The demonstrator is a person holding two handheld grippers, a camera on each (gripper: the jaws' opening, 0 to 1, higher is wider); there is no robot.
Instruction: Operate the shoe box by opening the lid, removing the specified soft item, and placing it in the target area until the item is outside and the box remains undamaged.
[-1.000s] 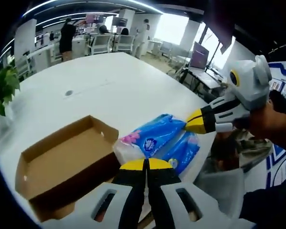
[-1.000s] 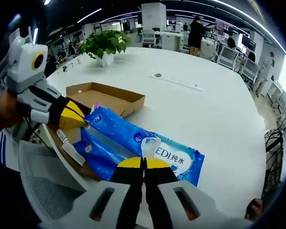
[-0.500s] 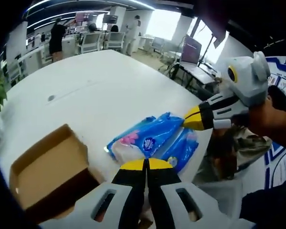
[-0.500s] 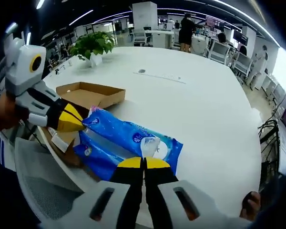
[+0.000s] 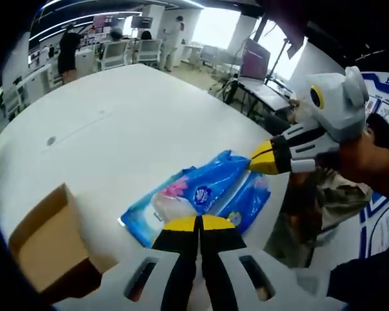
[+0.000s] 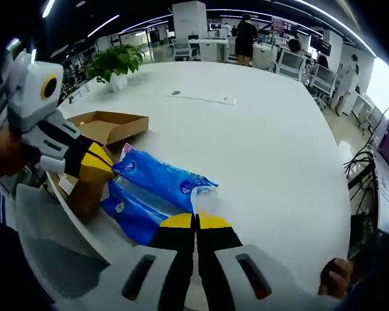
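1. The left gripper (image 5: pixel 198 223), yellow-tipped with black and grey jaws, was clenched on one end of the blue plastic pack of tissues (image 5: pixel 201 191), its jaws pressed flat together over the pale wrapper.

2. The right gripper (image 6: pixel 196 221), built the same, was clenched on the pack's opposite end, pinching a crumpled clear bit of the plastic; seen from the left gripper view, its yellow tip (image 5: pixel 262 158) met the far corner of the blue pack.

3. So the soft pack (image 6: pixel 161 181) was stretched between the two grippers, lying low over the white round table (image 6: pixel 266 129) near its edge. Whether it rested on the tabletop or hung just above it, I could not tell.

4. The brown cardboard shoe box (image 6: pixel 110 126) stood open beside the pack, with no tear or crush that I could make out, and the pack was clear of its walls.

5. By my reckoning the opening and the removal were done; what remained was setting the pack down on the table and letting go with both grippers.
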